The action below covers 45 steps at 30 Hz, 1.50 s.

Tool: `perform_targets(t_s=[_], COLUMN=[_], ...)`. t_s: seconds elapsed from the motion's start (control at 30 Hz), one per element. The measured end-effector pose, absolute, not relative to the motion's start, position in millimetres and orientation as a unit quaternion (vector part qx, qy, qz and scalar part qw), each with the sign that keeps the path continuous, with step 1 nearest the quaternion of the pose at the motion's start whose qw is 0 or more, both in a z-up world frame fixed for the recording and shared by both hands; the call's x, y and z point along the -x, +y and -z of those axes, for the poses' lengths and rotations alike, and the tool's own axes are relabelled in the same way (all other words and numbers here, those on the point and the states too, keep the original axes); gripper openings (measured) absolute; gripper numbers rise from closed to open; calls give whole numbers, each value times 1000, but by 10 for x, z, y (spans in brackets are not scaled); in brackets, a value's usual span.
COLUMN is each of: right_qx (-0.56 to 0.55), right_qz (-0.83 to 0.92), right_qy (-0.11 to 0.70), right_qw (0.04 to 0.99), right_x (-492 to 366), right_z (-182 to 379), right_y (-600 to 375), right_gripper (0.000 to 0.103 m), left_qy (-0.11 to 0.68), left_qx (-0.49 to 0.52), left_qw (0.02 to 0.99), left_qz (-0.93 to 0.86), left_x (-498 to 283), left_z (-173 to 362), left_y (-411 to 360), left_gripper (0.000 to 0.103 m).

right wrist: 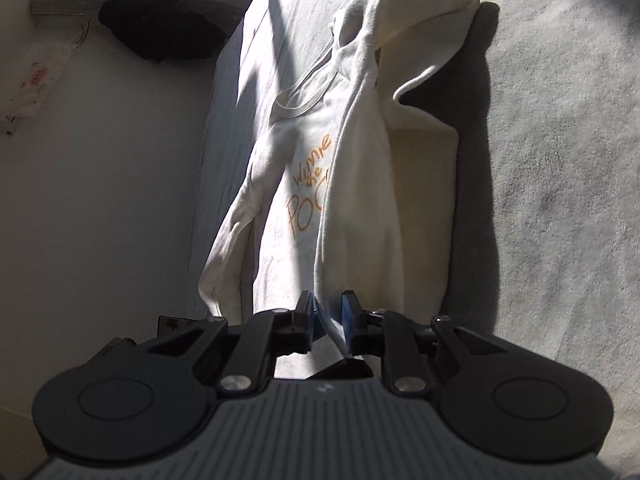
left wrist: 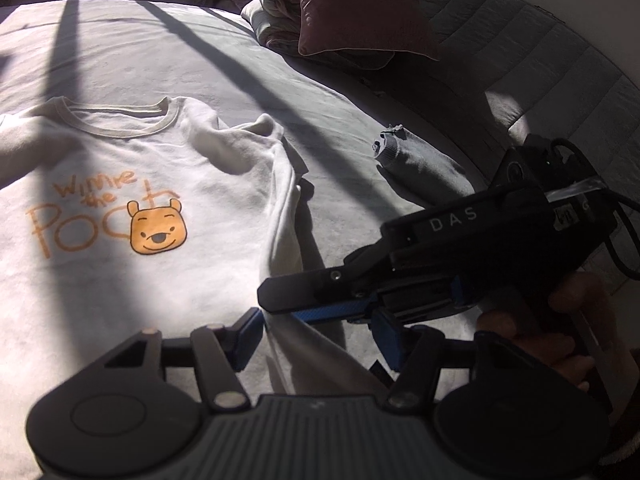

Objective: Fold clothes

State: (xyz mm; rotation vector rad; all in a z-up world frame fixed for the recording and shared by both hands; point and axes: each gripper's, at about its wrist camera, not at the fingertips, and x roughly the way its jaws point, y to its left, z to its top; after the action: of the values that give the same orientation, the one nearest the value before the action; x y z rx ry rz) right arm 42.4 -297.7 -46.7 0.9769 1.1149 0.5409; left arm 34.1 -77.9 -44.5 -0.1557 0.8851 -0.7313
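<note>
A white Winnie the Pooh T-shirt (left wrist: 132,184) lies face up on a grey bed (left wrist: 224,64). Its right side is lifted and partly folded over, seen in the right wrist view (right wrist: 360,184). My right gripper (right wrist: 328,316) is shut on the shirt's lower hem edge; it also shows in the left wrist view (left wrist: 280,300), entering from the right. My left gripper (left wrist: 316,336) has its blue pads wide apart, with a fold of the shirt's hem (left wrist: 320,356) lying between them.
A small dark grey garment (left wrist: 416,164) lies on the bed to the right of the shirt. A dark pillow (left wrist: 356,8) and bundled bedding (left wrist: 272,12) sit at the head of the bed. The bed's left edge and the floor (right wrist: 100,200) show in the right wrist view.
</note>
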Motion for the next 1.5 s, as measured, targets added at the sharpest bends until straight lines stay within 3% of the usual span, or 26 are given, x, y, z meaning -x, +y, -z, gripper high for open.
perform_targets(t_s=[0.1, 0.13, 0.17, 0.2, 0.27, 0.47, 0.6, 0.87, 0.93, 1.0, 1.03, 1.5], right_qx=[-443, -446, -449, -452, -457, -408, -316, -249, -227, -204, -199, -164], right_qz=[-241, -240, -239, -237, -235, -164, -93, -105, -99, -89, -87, 138], right_qy=[499, 496, 492, 489, 483, 461, 481, 452, 443, 438, 439, 349], right_qw=[705, 706, 706, 707, 709, 771, 813, 850, 862, 871, 872, 912], right_x=[-469, -472, -474, -477, -482, -475, -528, -524, -569, -598, -597, -305], right_z=[477, 471, 465, 459, 447, 307, 354, 438, 457, 471, 466, -42], right_y=[-2968, -2986, -3004, -3022, -3057, -3230, -3177, -3002, -2890, -2813, -2832, -3972], right_gripper=[22, 22, 22, 23, 24, 44, 45, 46, 39, 9, 4, 1], left_qy=[421, 422, 424, 427, 432, 440, 431, 416, 416, 417, 417, 410], left_qx=[76, 78, 78, 78, 79, 88, 103, 106, 106, 110, 113, 101], left_qw=[840, 840, 841, 842, 844, 851, 856, 860, 860, 859, 858, 848], left_qz=[335, 331, 325, 319, 307, 272, 267, 275, 275, 275, 276, 321], left_x=[-354, -361, -369, -377, -394, -430, -416, -341, -329, -333, -339, -295], left_z=[476, 486, 496, 507, 527, 552, 483, 435, 441, 449, 452, 446], left_y=[-766, -756, -741, -725, -695, -578, -451, -343, -334, -328, -325, -475], left_gripper=[56, 50, 19, 9, 8, 6, 6, 6, 6, 6, 6, 6])
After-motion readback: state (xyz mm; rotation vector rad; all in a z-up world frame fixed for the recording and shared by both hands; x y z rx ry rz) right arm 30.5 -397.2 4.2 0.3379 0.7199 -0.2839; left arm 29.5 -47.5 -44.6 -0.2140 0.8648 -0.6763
